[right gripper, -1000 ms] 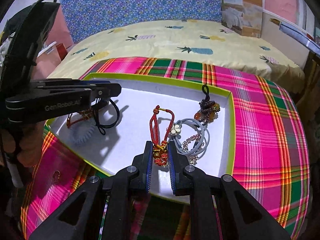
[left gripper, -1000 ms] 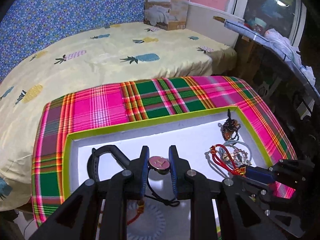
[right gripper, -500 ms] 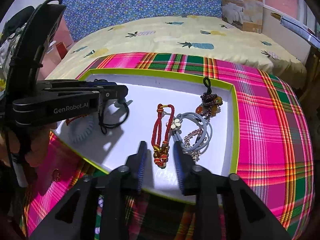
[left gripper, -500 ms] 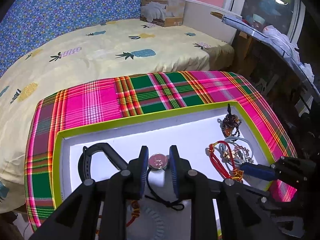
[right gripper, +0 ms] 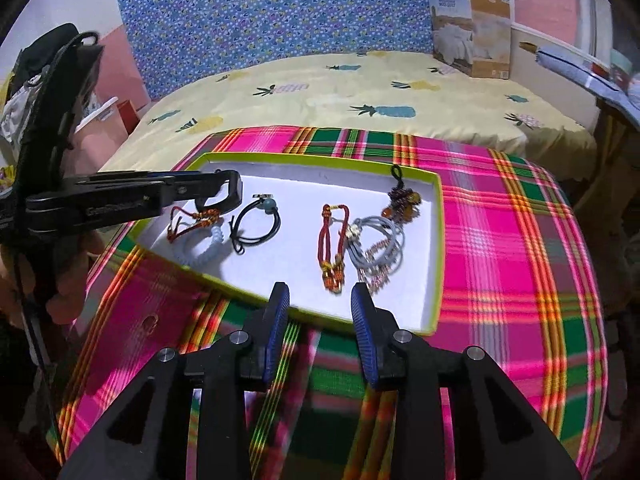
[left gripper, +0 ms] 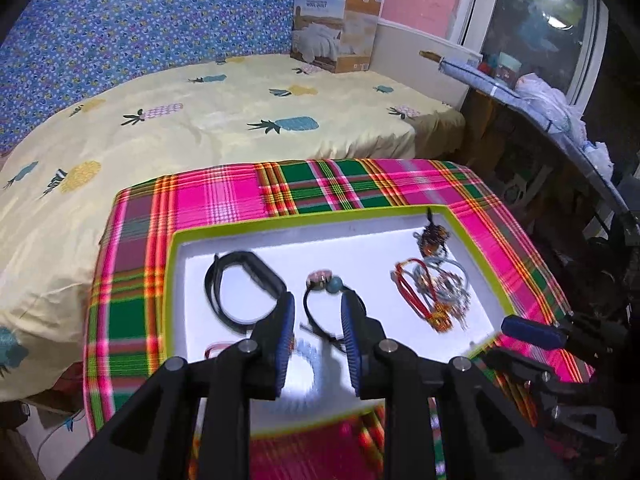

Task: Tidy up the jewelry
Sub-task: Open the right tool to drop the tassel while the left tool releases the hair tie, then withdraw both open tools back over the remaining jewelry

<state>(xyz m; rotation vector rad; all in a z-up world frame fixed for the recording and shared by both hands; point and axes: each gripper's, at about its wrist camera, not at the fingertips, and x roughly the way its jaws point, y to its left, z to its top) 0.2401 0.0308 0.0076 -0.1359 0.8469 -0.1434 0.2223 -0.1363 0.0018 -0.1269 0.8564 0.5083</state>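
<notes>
Two grippers hovered with jaws wide and empty: left gripper [left gripper: 317,322] just near of the black cord bracelet [left gripper: 334,304] in the green-rimmed white tray [right gripper: 438,240]; right gripper [right gripper: 320,316] near the red braided bracelet [right gripper: 332,248].

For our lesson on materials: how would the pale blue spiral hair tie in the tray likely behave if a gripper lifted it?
The spiral hair tie is a thin plastic coil, so probably light and springy, stretching rather than holding shape. Its smooth coils might slip between pads.

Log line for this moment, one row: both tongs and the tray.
left tongs: open, empty | right tongs: open, empty | black cord bracelet, red cord bracelet: lying in tray
</notes>
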